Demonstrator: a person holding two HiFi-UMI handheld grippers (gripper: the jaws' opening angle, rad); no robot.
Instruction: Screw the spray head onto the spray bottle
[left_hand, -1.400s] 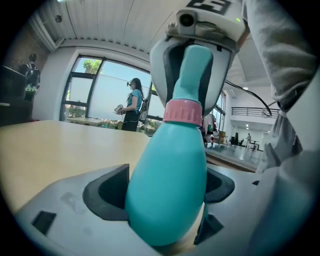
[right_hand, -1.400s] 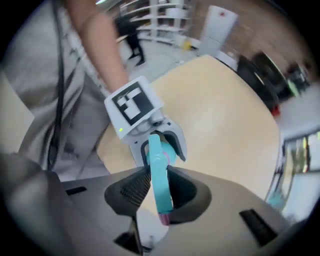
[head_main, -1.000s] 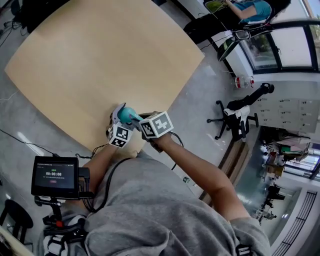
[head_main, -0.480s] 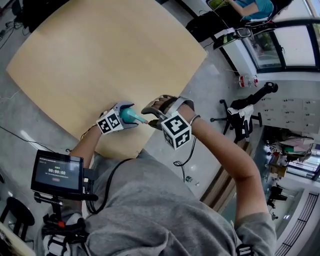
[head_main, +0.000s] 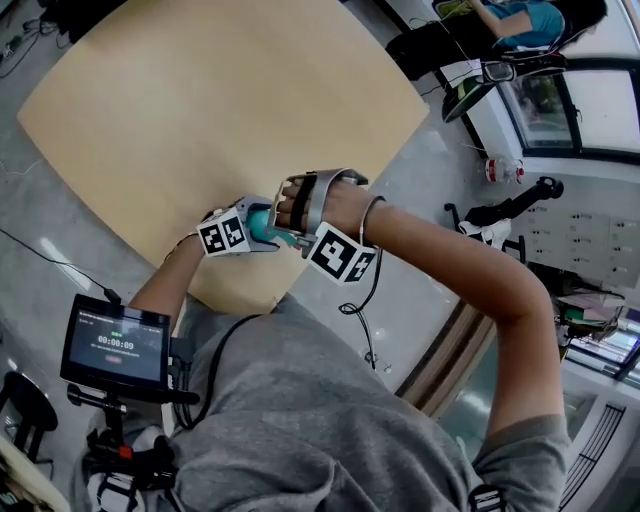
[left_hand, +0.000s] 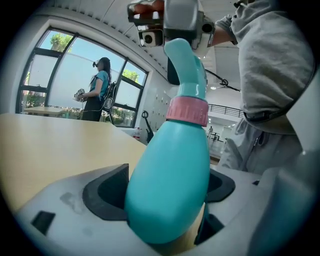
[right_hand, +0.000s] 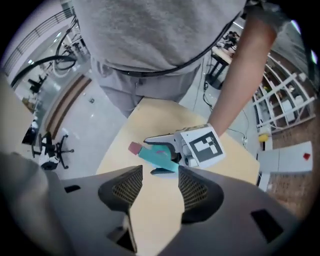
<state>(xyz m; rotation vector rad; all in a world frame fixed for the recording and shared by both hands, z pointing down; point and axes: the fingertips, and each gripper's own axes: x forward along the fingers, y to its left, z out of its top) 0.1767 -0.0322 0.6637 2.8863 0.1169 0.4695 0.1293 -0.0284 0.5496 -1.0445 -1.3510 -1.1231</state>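
A teal spray bottle (left_hand: 170, 170) with a pink collar (left_hand: 187, 111) and a teal spray head (left_hand: 184, 65) on top sits tilted in my left gripper (left_hand: 167, 192), which is shut on its body. In the head view the left gripper (head_main: 250, 228) holds the bottle (head_main: 263, 224) over the table's near edge. My right gripper (head_main: 305, 230) hangs just above it and points down. Seen from the right gripper (right_hand: 159, 187), the jaws have just been opening and stand open with nothing between them. The bottle (right_hand: 157, 155) lies below them.
The light wooden table (head_main: 220, 110) stretches away from me, its near edge right under the grippers. A tablet with a timer (head_main: 115, 345) stands at my left. An office chair (head_main: 490, 215) is on the floor to the right. A person (left_hand: 97, 90) stands by the far windows.
My right hand has rolled over and risen above the bottle, its marker cube swinging to the lower right. The left gripper has turned, and the bottle still sits in it.
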